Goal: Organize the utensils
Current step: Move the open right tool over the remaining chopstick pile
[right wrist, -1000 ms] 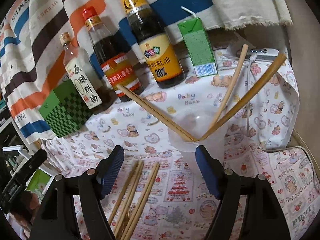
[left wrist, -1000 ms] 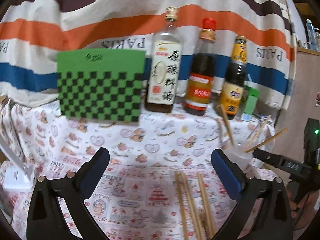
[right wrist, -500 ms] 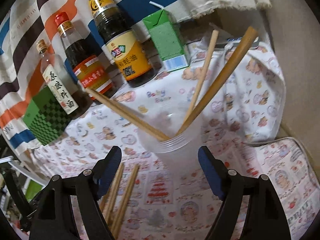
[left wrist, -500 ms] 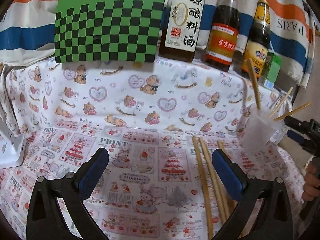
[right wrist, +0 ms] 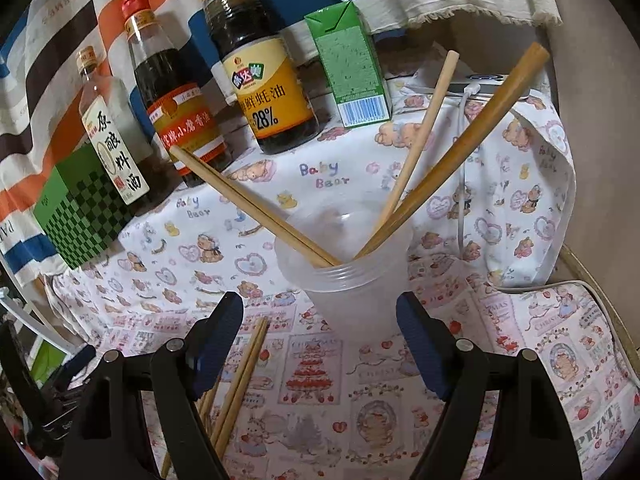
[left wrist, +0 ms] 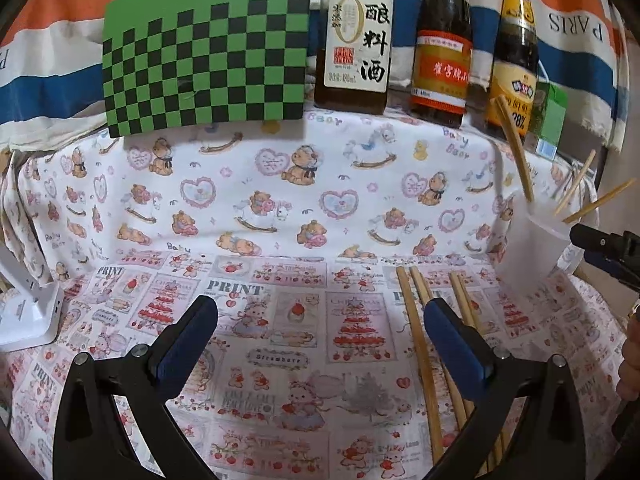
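Note:
A translucent plastic cup (right wrist: 352, 280) stands on the patterned tablecloth with three wooden chopsticks (right wrist: 256, 208) leaning out of it. My right gripper (right wrist: 320, 308) is open right in front of it. The cup's base sits between the blue fingertips, and the pads do not press on it. Several loose chopsticks (left wrist: 420, 340) lie flat on the cloth; in the right wrist view they (right wrist: 240, 368) run under the left finger. My left gripper (left wrist: 320, 312) is open low over the cloth with nothing between its fingers. Its right finger (left wrist: 452, 336) hangs over the loose chopsticks. The cup (left wrist: 532, 244) stands further right.
A green checkered box (left wrist: 204, 56) and three sauce bottles (left wrist: 356, 36) line the back against a striped cloth. A green drink carton (right wrist: 352, 72) stands beside them. A white cable (right wrist: 464, 152) trails behind the cup. A white stand (left wrist: 28, 312) is at the left, and a hand (left wrist: 630, 360) at the right edge.
The left gripper has sunk toward the cloth and tipped downward, so the loose chopsticks now lie at its right finger. The right gripper has closed in on the cup.

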Demonstrator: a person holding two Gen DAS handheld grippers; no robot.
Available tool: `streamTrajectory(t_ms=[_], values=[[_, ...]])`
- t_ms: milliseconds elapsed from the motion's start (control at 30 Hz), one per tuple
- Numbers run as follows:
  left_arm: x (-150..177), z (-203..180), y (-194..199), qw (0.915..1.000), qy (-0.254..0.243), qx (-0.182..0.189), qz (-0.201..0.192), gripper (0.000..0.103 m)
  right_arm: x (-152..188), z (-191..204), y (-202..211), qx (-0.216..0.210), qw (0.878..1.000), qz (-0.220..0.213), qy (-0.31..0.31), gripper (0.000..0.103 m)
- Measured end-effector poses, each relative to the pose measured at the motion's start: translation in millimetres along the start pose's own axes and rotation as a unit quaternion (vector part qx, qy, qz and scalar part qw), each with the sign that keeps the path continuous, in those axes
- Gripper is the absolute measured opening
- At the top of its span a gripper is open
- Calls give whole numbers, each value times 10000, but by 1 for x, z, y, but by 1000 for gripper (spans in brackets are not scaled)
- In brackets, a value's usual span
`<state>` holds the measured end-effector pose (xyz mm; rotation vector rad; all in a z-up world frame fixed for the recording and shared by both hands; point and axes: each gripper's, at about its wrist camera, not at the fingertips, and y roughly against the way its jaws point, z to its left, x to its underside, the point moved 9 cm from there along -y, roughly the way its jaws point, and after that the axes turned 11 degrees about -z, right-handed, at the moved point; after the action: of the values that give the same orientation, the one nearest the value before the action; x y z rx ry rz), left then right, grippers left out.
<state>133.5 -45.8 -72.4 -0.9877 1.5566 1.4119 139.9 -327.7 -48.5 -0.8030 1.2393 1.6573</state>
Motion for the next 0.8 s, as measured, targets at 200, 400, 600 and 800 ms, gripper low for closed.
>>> streamTrajectory(t_ms=[200,400,600,800], values=[[1,9,-2,9997,149,-149,135,102,7,13,-2,-141,9997,108,194,81],[-13,33,6,9984,359,-435,73,96,5,26,10,-72,9997,-159,187,60],[-16,41,8,9985,80,-531,106,95,3,46,10,-259,9985,-139,455,25],[-17,49,12,9975,581,-345,189,99,4,75,3,-419,9980,-87,461,14]])
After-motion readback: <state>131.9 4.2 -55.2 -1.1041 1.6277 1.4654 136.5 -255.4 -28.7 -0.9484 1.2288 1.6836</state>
